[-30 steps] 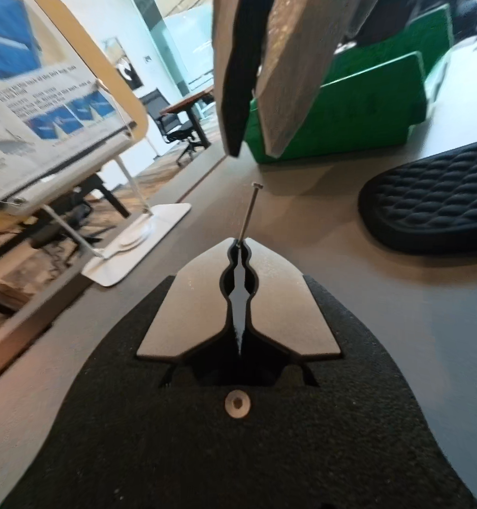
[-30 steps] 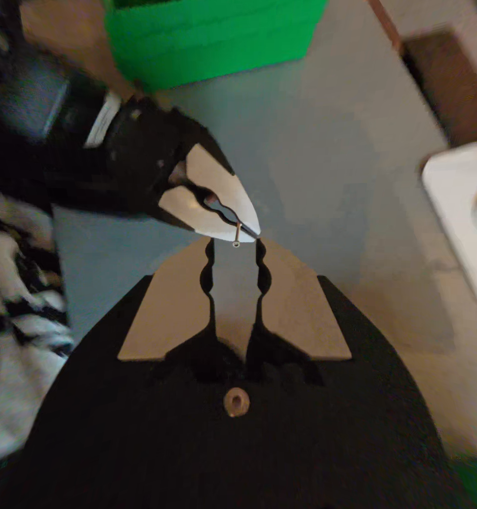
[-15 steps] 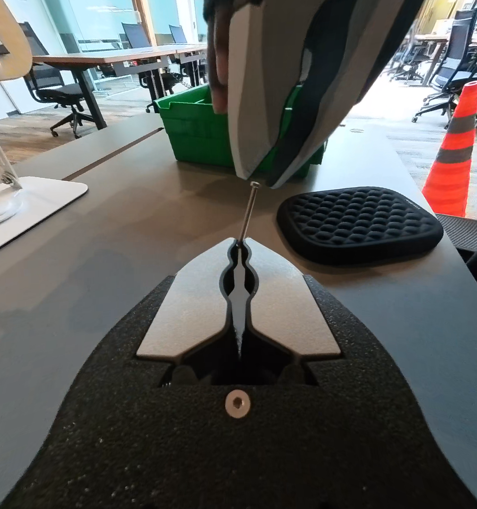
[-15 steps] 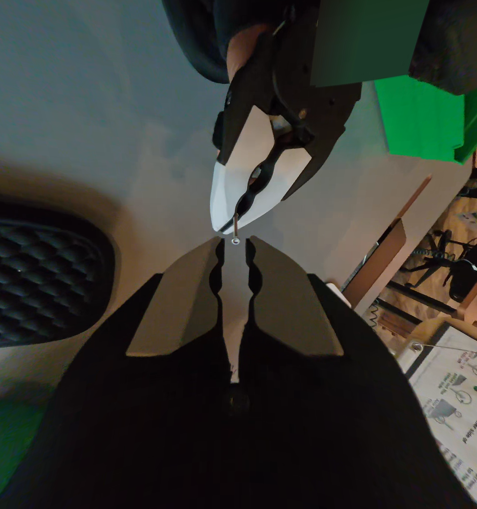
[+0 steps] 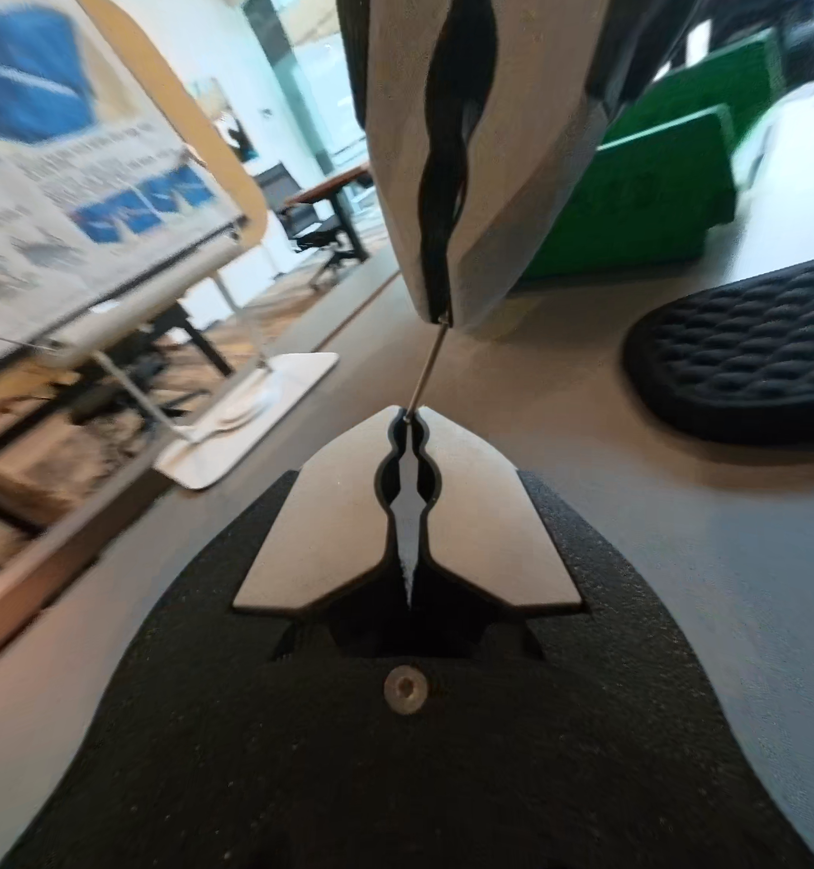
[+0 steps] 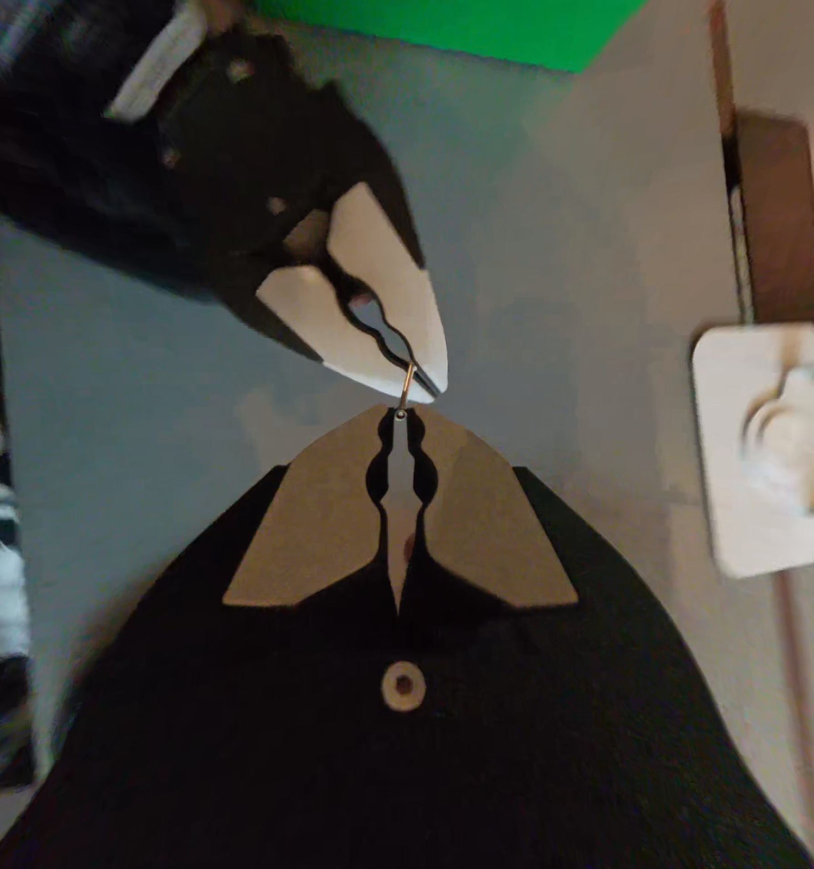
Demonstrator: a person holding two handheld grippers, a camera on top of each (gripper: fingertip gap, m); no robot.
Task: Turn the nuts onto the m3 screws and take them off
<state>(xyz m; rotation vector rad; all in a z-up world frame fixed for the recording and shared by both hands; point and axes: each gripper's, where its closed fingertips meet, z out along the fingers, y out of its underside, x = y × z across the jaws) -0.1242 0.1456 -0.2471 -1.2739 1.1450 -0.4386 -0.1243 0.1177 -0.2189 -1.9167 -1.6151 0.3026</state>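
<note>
left gripper [image 5: 409,414]: tips clamped on the threaded end of the m3 screw [image 5: 427,371]; shaft runs out toward 12–1 o'clock.
right gripper [image 6: 400,414]: tips closed on the screw's head end, pads on either side of the small round end [image 6: 400,414]; looks pinched.
why: my read, one tool anchors the screw while the other takes the far end, shaft kept in line for turning.
screw location: in the air above the grey table [image 5: 677,541], bridging both tools.
nut: can't make one out; too small, or hidden in the right tips.
background: green bin [image 5: 640,197] at 1 o'clock, black mat [image 5: 748,352] at 2–3, both cut off; left side motion-blurred.
</note>
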